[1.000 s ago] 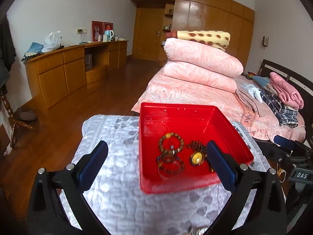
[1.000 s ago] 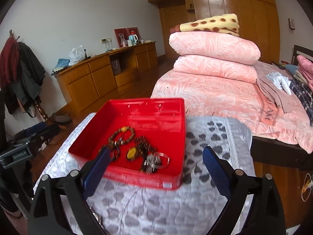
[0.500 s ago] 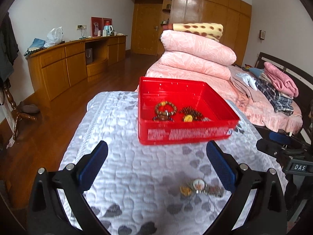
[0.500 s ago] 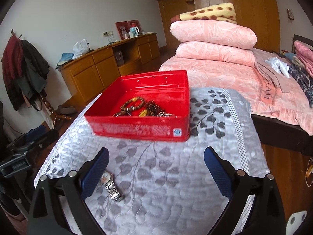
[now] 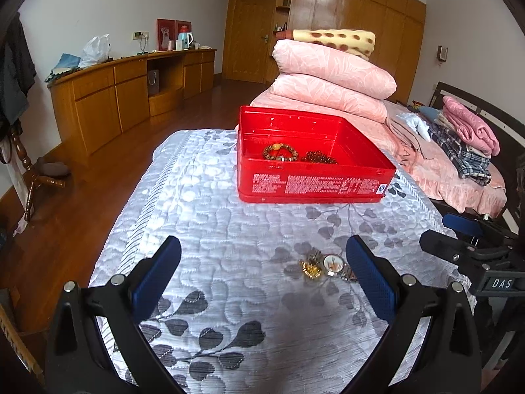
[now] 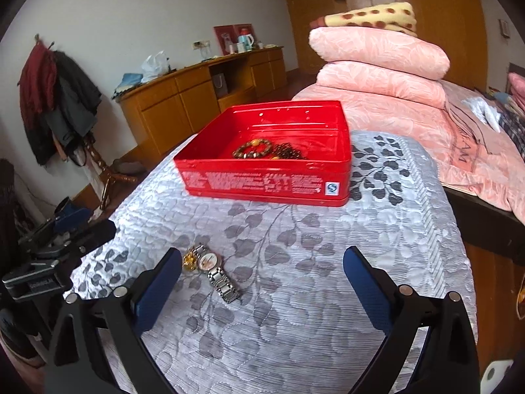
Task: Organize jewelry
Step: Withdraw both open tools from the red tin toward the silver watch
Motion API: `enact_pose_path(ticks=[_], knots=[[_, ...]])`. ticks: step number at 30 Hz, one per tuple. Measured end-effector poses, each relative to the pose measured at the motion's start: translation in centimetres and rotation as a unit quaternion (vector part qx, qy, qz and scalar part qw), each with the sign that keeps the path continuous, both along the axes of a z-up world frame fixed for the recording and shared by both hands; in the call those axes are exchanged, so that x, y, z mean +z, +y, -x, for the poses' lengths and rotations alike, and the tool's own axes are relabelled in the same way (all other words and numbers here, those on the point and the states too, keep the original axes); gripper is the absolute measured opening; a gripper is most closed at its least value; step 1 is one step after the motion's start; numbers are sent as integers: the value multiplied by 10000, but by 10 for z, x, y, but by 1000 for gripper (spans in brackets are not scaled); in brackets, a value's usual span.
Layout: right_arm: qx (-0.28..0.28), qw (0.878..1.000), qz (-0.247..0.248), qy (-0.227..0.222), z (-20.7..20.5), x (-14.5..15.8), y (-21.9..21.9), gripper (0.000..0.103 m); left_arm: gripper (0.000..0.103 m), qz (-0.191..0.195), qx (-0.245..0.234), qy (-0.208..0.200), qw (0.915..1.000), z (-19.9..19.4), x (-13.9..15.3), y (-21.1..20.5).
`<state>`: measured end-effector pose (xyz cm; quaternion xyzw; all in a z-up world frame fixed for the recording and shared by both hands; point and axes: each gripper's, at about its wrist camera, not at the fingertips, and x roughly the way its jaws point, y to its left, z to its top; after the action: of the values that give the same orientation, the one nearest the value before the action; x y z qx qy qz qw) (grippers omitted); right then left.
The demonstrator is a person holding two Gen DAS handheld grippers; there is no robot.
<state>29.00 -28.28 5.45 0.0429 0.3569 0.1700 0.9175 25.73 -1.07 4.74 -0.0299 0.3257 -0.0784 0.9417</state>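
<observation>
Currently hovering over quilted grey cover (image 5: 229, 229), both grippers empty: left gripper (image 5: 262, 274) with fingers spread wide apart, right gripper (image 6: 262, 277) likewise spread wide, nothing between the pads of either. Noting wristwatch (image 6: 213, 271) lying flat on the cover, just inside and ahead of the right gripper's left finger (image 6: 159, 292); in the left wrist view, sitting just beside the left gripper's right finger (image 5: 370, 282), partly hidden behind it. Noting small gold trinket (image 5: 310, 267) touching the watch at the dial end; kind not resolvable. Noting red tin (image 6: 265, 182) well ahead of both sets of fingertips, open, holding bead bracelet (image 5: 280, 152) and darker bead string (image 5: 320, 157). Judging the watch as light, rigid at the case, floppy along the metal link band (image 6: 224, 285); polished steel probably slippery against the pads, glass face scratch-prone. Favouring a pinch across the case edges or across the band right next to the case, not on the glass. Expecting the soft cover to give under the fingertips, and the trinket to shift or snag when closing.
</observation>
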Motion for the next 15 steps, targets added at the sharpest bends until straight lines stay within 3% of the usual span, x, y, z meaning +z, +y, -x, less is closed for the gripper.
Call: enact_pose_path(ticks=[15], knots=[[960, 9938, 504, 259, -22, -38, 42, 93, 97, 38, 286, 388, 9988, -12, -27, 22]])
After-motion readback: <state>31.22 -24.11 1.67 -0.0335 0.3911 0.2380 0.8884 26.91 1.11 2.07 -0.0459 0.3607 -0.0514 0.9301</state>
